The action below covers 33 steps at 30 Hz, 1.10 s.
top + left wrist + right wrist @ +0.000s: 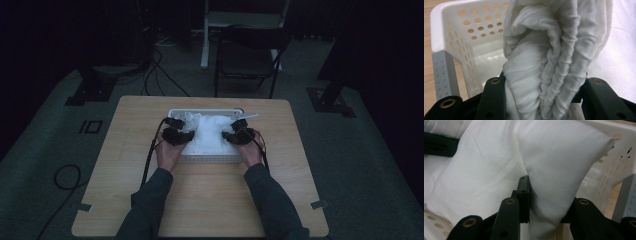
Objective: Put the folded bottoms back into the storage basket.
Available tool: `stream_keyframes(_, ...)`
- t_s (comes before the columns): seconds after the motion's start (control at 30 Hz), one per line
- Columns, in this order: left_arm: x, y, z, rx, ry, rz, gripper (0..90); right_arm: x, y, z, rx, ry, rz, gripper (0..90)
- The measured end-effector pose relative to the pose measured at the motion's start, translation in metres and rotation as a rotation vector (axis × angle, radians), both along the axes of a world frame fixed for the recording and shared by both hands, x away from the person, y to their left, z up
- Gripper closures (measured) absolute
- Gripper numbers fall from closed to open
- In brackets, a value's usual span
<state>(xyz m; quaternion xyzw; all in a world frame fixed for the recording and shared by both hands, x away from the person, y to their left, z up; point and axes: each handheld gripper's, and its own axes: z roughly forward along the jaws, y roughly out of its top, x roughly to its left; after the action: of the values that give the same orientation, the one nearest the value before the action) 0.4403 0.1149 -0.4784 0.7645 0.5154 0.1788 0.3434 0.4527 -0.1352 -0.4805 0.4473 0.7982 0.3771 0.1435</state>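
White crumpled cotton cloth (209,134) sat bunched between both tongs; left gripper (541,100) clamped its folds, right gripper (549,212) pinched it too, probably over the white perforated plastic basket (451,22).

A white cloth (209,135) fills a white perforated plastic basket (210,159) near the middle of a light wooden table, its bulk heaped above the rim. At one end, seen in the left gripper view, the cloth (544,65) is gathered into thick, crinkled vertical folds that stand upright over a corner of the basket (441,27), whose walls carry rows of round holes and whose corner has a grey studded post. At the other end, in the right gripper view, the fabric (524,157) is smooth and drawn taut into a rounded bulge, creased down the middle, against the basket's far wall (621,137).
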Motion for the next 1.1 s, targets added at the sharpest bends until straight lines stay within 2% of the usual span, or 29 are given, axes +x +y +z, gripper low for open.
stream_keyframes(0.13,0.001,-0.002,-0.001,0.014,0.018,0.011,54.8,-0.001,0.002,-0.002,-0.025,-0.005,0.002,70.2)
stream_keyframes(0.5,0.003,-0.005,-0.009,0.05,0.05,0.025,54.9,0.001,0.003,-0.008,-0.051,0.026,0.004,70.4)
stream_keyframes(0.67,0.004,-0.007,-0.01,0.076,0.051,0.038,54.4,0.001,0.006,-0.009,-0.081,0.026,0.004,70.5)
stream_keyframes(0.87,0.005,-0.005,-0.01,0.079,0.072,0.037,51.3,0.004,0.006,-0.01,-0.089,0.046,0.003,70.3)
stream_keyframes(0.97,0.005,-0.004,-0.01,0.097,0.069,0.042,48.1,0.005,0.006,-0.01,-0.097,0.05,0.005,70.2)
stream_keyframes(1.1,0.003,-0.001,-0.009,0.095,0.065,0.054,44.4,0.006,0.006,-0.01,-0.097,0.059,0.002,69.7)
